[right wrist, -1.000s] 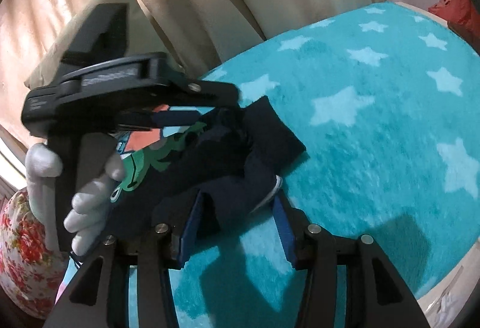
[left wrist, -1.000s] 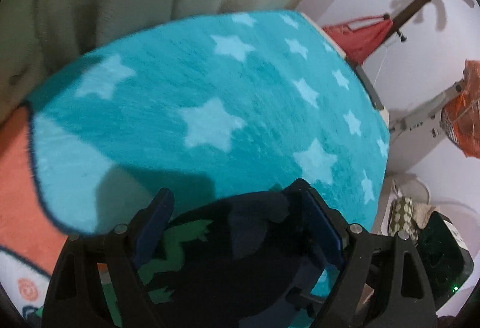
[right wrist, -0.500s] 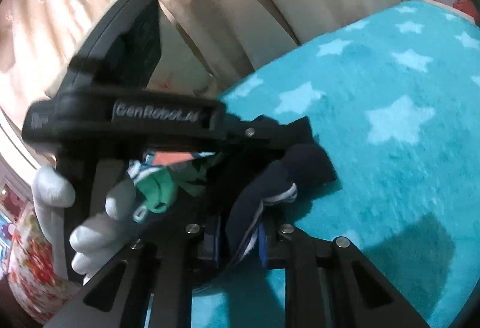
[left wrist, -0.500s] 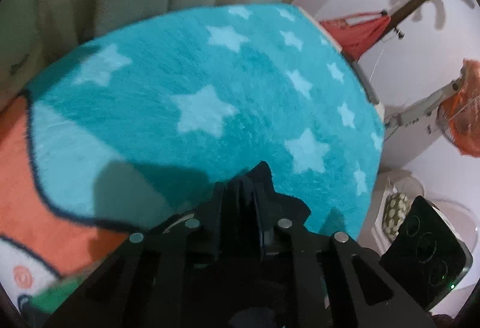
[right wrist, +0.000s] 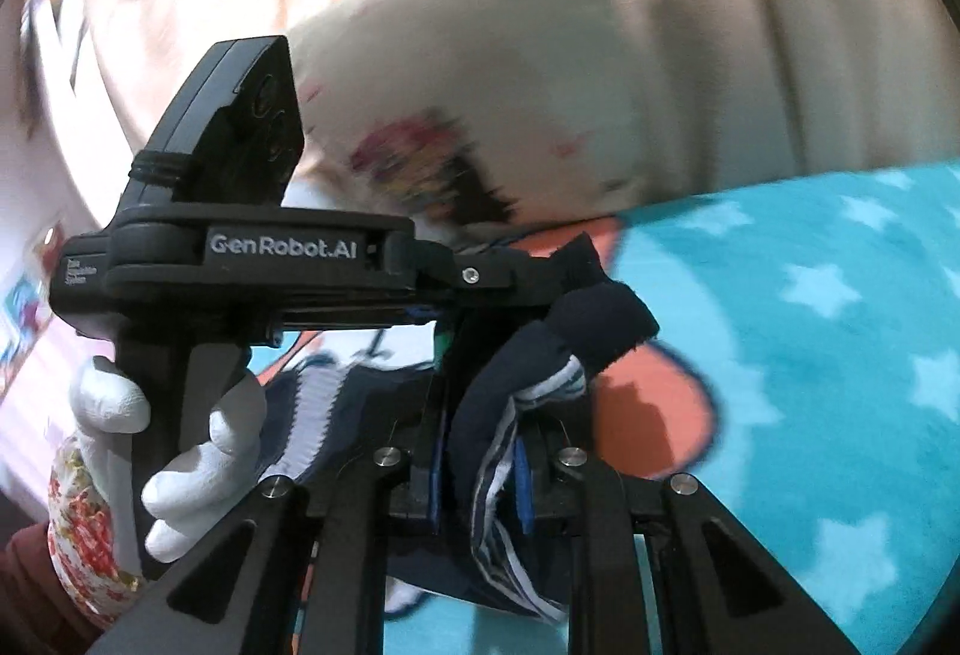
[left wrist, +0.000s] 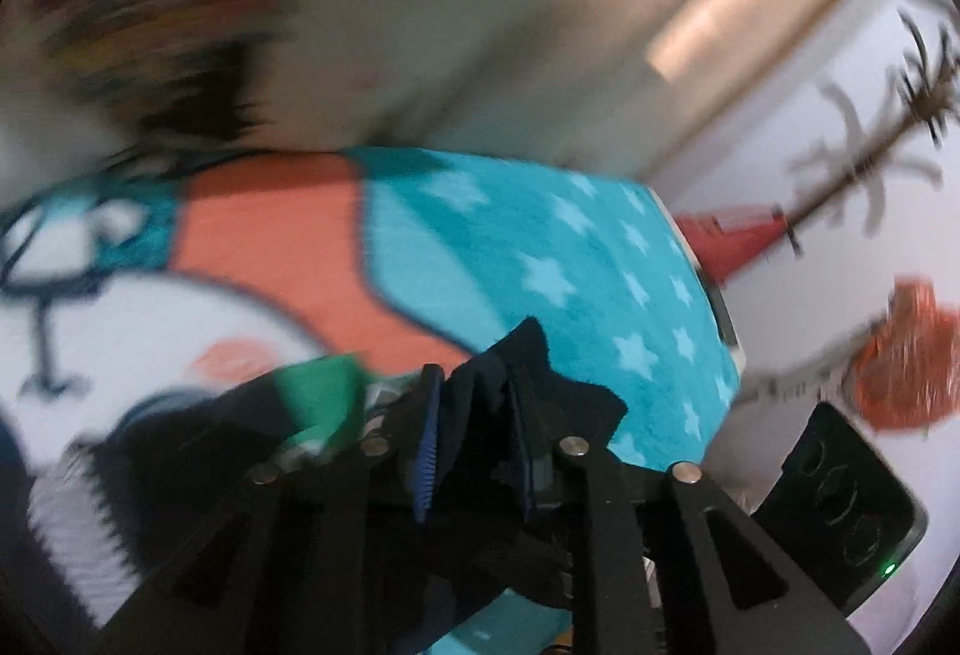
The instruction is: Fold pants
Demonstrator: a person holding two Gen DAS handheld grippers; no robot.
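Observation:
The pants are dark navy with green print and white stripes. In the left wrist view my left gripper is shut on a bunched fold of them, above the blanket. In the right wrist view my right gripper is shut on another navy fold with white stripes. The left gripper shows there too, held by a white-gloved hand, close beside the right one. More of the pants hangs at lower left, blurred.
A turquoise blanket with white stars and an orange and white cartoon patch covers the bed. A pale pillow with a coloured print and curtains stand behind. A coat stand and red items are at the right wall.
Both grippers, open around the pants a second ago, have shut on the fabric. Both have lifted and swung with it toward the orange patch and pillow. The view is motion-blurred.

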